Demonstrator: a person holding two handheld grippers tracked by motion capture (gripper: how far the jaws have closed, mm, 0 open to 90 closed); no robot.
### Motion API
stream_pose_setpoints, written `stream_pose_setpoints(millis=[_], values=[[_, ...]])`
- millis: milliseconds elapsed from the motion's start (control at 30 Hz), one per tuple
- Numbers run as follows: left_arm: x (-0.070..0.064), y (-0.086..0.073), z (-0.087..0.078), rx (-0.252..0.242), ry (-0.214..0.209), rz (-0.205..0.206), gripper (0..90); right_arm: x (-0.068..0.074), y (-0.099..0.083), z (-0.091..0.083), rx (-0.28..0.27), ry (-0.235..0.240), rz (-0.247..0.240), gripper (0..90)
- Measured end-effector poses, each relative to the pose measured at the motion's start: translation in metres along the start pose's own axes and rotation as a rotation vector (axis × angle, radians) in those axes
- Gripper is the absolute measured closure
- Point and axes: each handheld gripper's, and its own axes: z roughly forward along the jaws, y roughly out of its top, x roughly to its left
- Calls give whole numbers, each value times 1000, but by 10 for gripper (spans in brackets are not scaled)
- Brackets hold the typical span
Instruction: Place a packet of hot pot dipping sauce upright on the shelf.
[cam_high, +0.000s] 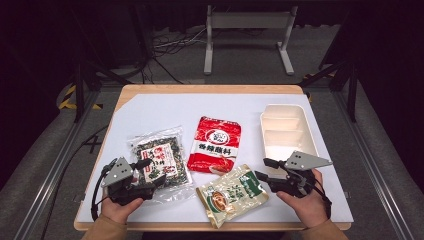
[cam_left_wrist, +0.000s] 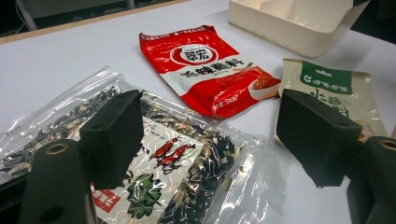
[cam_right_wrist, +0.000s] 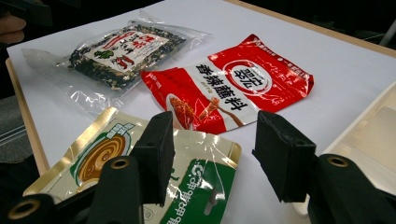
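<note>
Left gripper (cam_high: 152, 172): in your left hand (cam_high: 120, 207), lower left of the high view; jaws spread wide and holding nothing, poised over the near right part of the seaweed bag.
Right gripper (cam_high: 261, 169): in your right hand (cam_high: 307, 202), lower right of the high view; jaws spread wide and holding nothing, tips at the right edge of the green pouch, just in front of the tray's near end.
Green pouch (cam_high: 231, 194): lower centre of the high view, flat and skewed, nearest your edge of the table; in the right gripper view it lies under and between your jaws.
Seaweed bag (cam_high: 159, 161): clear bag with dark contents, left of centre in the high view; flat, its label facing up.
Red pouch (cam_high: 215, 144): centre of the high view, flat, between seaweed bag and tray; its near corner meets the green pouch.
Tray (cam_high: 314, 137): cream, divided into compartments, right of centre in the high view, lying lengthways away from you.
Table (cam_high: 165, 102): white sheet on a wooden top.
</note>
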Motion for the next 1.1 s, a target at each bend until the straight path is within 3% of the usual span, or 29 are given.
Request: stream_pose_setpoints(millis=[233, 367, 600, 1100], values=[[-3, 1, 1, 5, 7, 24, 234, 2, -2, 0, 29, 16, 6, 440], [-4, 1, 0, 13, 13, 35, 232, 4, -3, 1, 77, 18, 1, 417], [-2, 2, -3, 9, 18, 27, 229, 8, -7, 7, 139, -4, -13, 414], [-3, 1, -3, 15, 41, 38, 227, 12, -29, 20, 277, -3, 23, 400]])
